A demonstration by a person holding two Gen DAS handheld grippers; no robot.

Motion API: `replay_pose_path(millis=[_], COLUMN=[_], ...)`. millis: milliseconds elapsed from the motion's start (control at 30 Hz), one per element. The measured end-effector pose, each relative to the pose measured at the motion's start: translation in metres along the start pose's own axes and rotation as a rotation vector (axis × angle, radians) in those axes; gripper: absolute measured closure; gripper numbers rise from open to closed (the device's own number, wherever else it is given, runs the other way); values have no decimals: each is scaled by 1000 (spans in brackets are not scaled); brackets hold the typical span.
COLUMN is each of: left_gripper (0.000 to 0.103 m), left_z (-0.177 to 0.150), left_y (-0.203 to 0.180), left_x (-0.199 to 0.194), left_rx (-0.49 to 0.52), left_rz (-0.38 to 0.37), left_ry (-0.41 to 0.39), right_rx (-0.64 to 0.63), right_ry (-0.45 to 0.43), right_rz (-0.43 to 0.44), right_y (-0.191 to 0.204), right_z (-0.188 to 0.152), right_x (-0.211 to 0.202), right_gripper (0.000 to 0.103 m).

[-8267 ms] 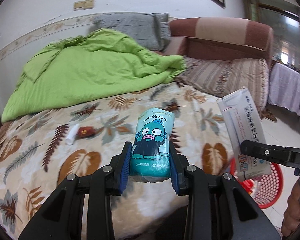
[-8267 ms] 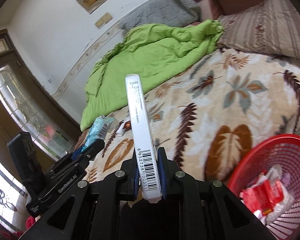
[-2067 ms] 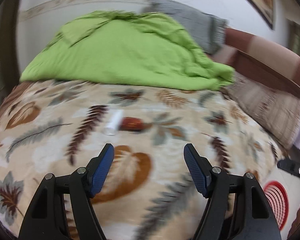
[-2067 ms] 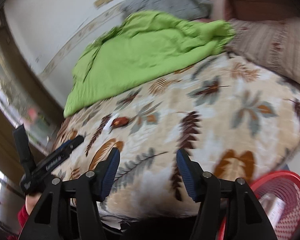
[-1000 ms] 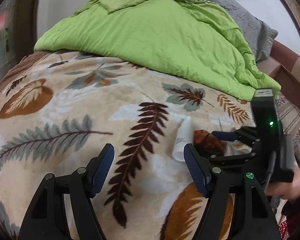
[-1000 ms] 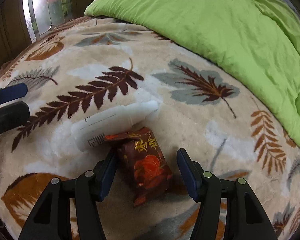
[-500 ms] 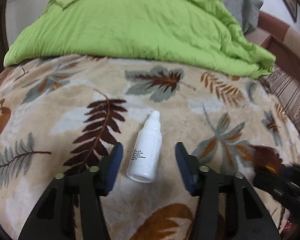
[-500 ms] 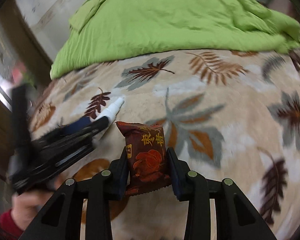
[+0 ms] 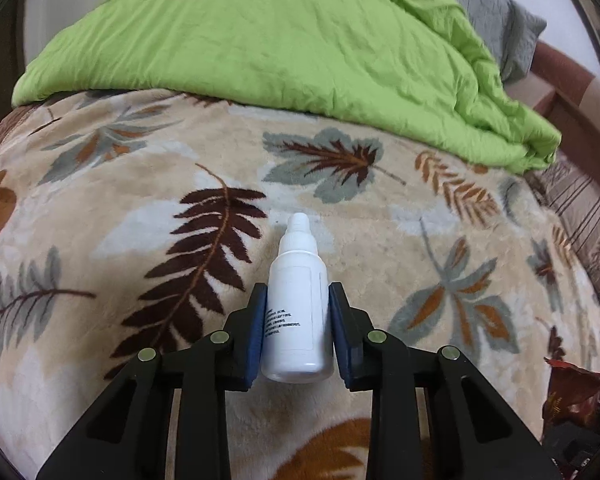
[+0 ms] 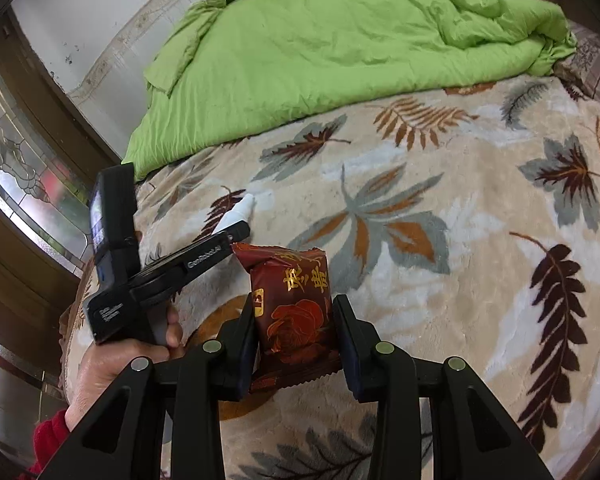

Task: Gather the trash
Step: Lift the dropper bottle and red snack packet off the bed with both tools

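Observation:
My left gripper (image 9: 297,300) is shut on a small white dropper bottle (image 9: 296,312), which lies on the leaf-patterned blanket (image 9: 140,220) with its cap pointing away from me. The bottle's tip also shows in the right wrist view (image 10: 238,210), beyond the left gripper (image 10: 236,232). My right gripper (image 10: 294,312) is shut on a dark red snack packet (image 10: 294,308) with gold characters and holds it above the blanket. The packet shows at the right edge of the left wrist view (image 9: 570,392).
A crumpled green quilt (image 9: 280,40) covers the far half of the bed. A grey pillow (image 9: 496,8) and a brown headboard (image 9: 572,92) are at the far right. A glass-paned door (image 10: 16,168) stands left of the bed.
My left gripper has closed its jaws onto the white bottle. My right gripper holds the red packet and has drawn it a little back and up from the blanket.

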State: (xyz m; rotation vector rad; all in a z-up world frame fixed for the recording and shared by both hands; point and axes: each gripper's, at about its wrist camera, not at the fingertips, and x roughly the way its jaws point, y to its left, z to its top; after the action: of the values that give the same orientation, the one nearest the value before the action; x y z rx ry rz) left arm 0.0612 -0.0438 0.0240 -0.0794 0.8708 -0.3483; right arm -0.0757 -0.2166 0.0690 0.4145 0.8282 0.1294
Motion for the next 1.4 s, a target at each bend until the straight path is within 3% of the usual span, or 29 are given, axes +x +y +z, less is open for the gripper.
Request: replay_pose_path(millis=[433, 767, 1033, 1400], left_gripper=[74, 74, 74, 74], left_z=[-35, -74, -105, -108], left_y=[-28, -59, -64, -60], left_x=[-94, -165, -190, -187], left_rx=[67, 196, 232, 225], left_rz=[82, 124, 150, 151], left_ry=[-196, -290, -296, -294], right_rx=[-37, -28, -77, -82], right_ry=[-120, -207, -245, -237], right_rz=[-38, 28, 42, 42], right_y=[3, -1, 13, 15], right_z=[-27, -51, -64, -65], right_x=[-45, -88, -102, -99], right_gripper=[64, 64, 64, 64])
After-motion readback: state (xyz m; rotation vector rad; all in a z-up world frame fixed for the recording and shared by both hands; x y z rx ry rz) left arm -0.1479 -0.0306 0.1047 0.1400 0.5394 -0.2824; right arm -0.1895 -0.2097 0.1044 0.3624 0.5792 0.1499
